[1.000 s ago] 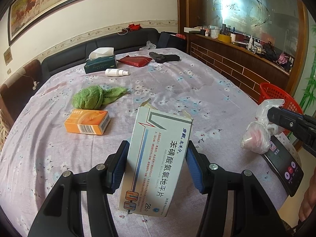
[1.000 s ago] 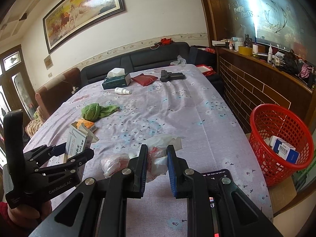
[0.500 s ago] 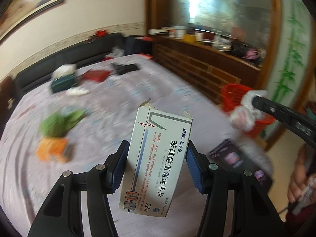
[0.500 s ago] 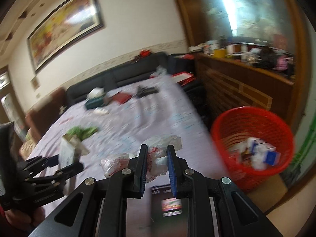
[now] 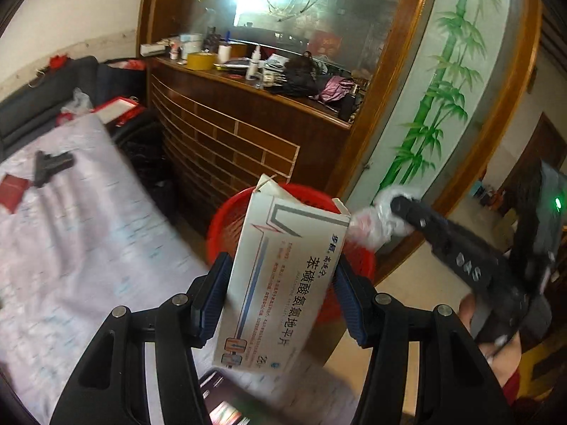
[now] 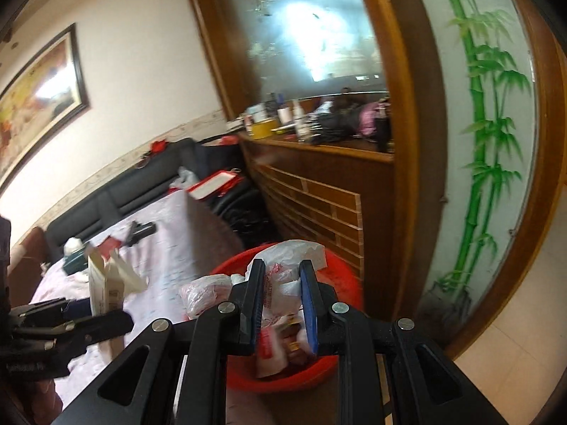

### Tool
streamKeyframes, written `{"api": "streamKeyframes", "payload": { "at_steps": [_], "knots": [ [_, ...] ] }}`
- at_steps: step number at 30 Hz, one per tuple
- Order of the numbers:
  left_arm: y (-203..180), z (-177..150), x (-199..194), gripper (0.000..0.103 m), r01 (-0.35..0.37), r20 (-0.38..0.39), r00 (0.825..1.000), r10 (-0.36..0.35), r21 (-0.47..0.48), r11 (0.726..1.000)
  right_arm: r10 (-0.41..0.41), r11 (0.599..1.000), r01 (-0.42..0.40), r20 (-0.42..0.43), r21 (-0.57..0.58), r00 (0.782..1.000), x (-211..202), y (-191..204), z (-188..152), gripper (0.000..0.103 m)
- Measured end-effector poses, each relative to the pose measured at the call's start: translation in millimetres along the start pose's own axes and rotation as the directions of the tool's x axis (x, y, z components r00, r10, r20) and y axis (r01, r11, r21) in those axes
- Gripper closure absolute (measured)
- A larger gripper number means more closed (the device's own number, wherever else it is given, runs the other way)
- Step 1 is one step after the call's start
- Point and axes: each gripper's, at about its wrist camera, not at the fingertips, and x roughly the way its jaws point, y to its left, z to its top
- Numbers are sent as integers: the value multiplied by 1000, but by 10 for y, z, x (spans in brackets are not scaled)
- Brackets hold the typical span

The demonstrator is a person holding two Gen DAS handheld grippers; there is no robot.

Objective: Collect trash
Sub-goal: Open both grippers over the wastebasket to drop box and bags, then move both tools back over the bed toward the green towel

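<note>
My left gripper (image 5: 280, 297) is shut on a white medicine box (image 5: 283, 283) with Chinese print, its top flap open, held up in front of the red basket (image 5: 226, 219). My right gripper (image 6: 281, 301) is shut on a crumpled clear plastic bag (image 6: 283, 276) and holds it just above the red basket (image 6: 340, 269), which has packaging inside. In the left wrist view the right gripper (image 5: 407, 209) with the bag (image 5: 375, 219) is at the right. In the right wrist view the left gripper (image 6: 88, 322) with the box (image 6: 106, 283) is at the left.
The table with a floral purple cloth (image 5: 71, 248) lies left of the basket, with a black object (image 5: 49, 166) and a red pouch (image 5: 12, 191) on it. A phone (image 5: 226, 407) lies at its near edge. A wooden counter (image 5: 248, 134) and bamboo-painted panel (image 5: 436, 106) stand behind the basket.
Both grippers have swung right from over the table to the red basket, each still holding its item. The right gripper's bag now hangs over the basket.
</note>
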Motion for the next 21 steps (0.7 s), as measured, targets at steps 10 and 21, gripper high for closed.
{"api": "streamKeyframes", "payload": {
  "at_steps": [10, 21],
  "knots": [
    [220, 232, 409, 30, 12, -14, 1000, -15, -165, 986, -6, 1000, 5, -78, -18, 997, 586, -214, 55, 57],
    [861, -334, -570, 30, -123, 25, 991, 131, -214, 969, 94, 996, -94, -103, 3, 990, 306, -64, -99, 48]
  ]
}}
